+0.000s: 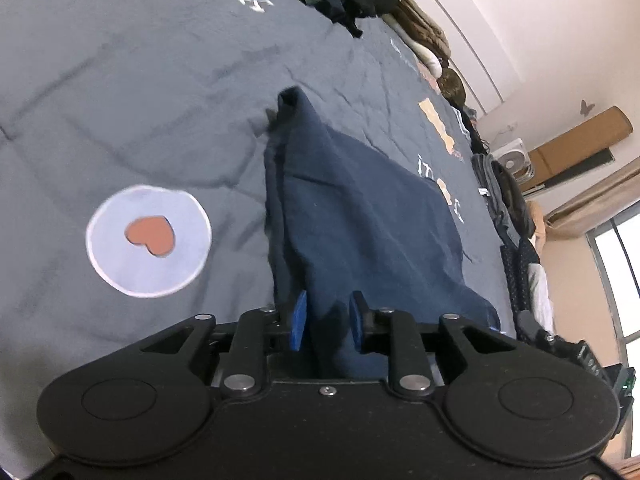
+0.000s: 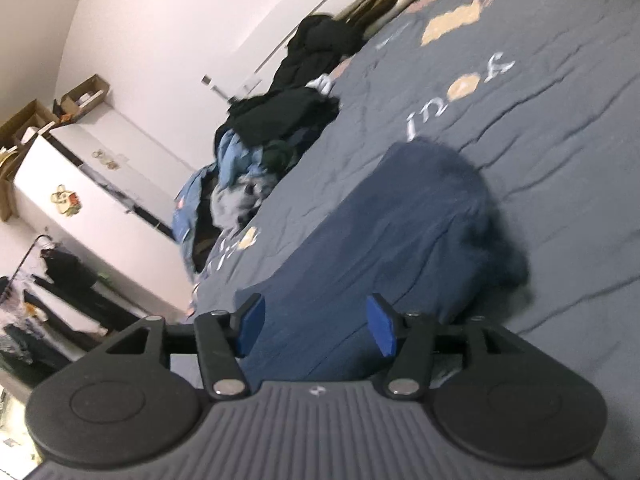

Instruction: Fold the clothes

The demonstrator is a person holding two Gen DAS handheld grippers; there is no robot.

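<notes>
Navy garment on bed, both grippers at its near edge.

L gripper [image 1: 327,322]: pads clamped on a fold of the navy garment [image 1: 360,220], long axis running away from cam to a raised point. Garment lies on the grey bedspread [image 1: 120,100], R of heart patch [image 1: 151,235]. R gripper [image 2: 316,330]: pads apart, cloth between; grip unclear. Clothes pile [image 2: 256,152] far L.

A home bedroom: a quilted grey bedspread [image 1: 120,100], heaped clothes [image 2: 280,128], a white wardrobe [image 2: 100,216].

Black grippers [image 1: 328,326], blue pads, seemingly ribbed.
</notes>
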